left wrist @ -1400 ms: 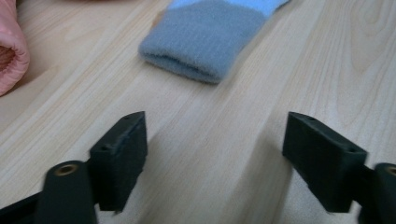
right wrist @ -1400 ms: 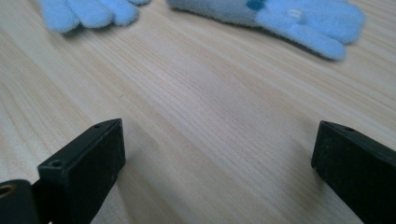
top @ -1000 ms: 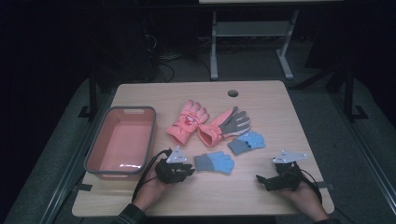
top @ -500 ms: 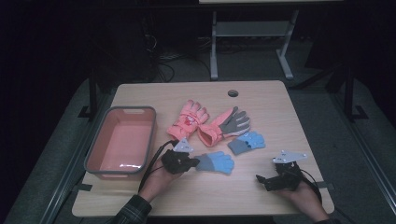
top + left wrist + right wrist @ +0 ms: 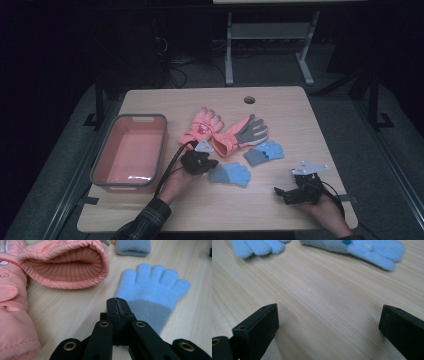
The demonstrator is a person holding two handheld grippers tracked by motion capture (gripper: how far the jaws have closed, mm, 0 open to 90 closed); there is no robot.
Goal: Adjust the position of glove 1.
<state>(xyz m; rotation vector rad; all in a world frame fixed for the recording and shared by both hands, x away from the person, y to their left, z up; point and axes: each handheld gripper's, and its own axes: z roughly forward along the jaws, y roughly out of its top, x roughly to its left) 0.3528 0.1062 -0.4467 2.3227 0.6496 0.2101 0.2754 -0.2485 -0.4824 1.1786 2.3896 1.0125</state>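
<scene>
- At the table's near edge, slightly left of centre, the left gripper (image 5: 206, 162) sits in a person's hand with its jaws pressed together; the left gripper view shows their tips meeting at the grey cuff of a blue knit glove (image 5: 152, 290), though whether fabric is pinched between them cannot be told.
- Just beyond that gripper, a pink padded glove (image 5: 201, 126) lies palm down, and a second pink glove with a grey palm (image 5: 242, 134) lies beside it, its ribbed cuff opening facing the left gripper.
- Right of the grey-palmed glove, another blue knit glove (image 5: 264, 152) lies flat, apart from the first, with a small dark blue patch on it.
- Near the table's front right corner, the right gripper (image 5: 287, 195) rests low over bare wood, jaws spread wide with nothing between them; both blue gloves lie farther off in its view.
- On the left side of the table, a pink rectangular tub with a grey rim (image 5: 161, 145) stands with nothing in it.
- Underneath everything, the table (image 5: 280, 110) is pale wood with visible grain and a round cable hole (image 5: 249, 100) near its far edge.
- Around the table, the room is dark: grey carpet, cables on the floor, and the metal legs of another table (image 5: 270, 45) behind.
</scene>
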